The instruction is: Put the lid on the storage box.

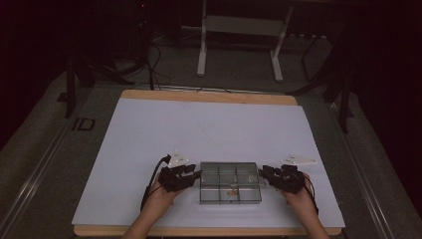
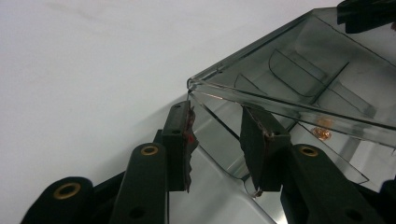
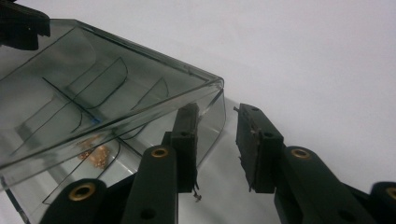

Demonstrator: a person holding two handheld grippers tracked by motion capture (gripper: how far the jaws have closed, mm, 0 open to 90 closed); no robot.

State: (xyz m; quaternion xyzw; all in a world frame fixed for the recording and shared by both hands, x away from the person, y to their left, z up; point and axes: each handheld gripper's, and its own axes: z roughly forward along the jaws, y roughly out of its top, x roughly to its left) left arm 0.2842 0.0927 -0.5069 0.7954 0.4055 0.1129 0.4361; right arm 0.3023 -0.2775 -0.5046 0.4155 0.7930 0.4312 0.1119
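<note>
Sitting between both grippers' parted jaws: clear box (image 1: 230,182).

Box: clear compartment box (image 2: 299,88), corner between parted fingers (image 2: 180,140)
Inside: coppery bits (image 2: 321,130)
Underneath: white counter (image 2: 84,74)

Small copper-coloured bits (image 2: 321,132) beyond left claw (image 2: 215,140): too blurred to identify | clear box (image 3: 70,107) left of right claw (image 3: 217,144): cut off by edge

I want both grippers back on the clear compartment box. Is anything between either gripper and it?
Nothing visible. The left gripper and right gripper sit at opposite ends of the clear box, fingers parted right at its walls.
</note>
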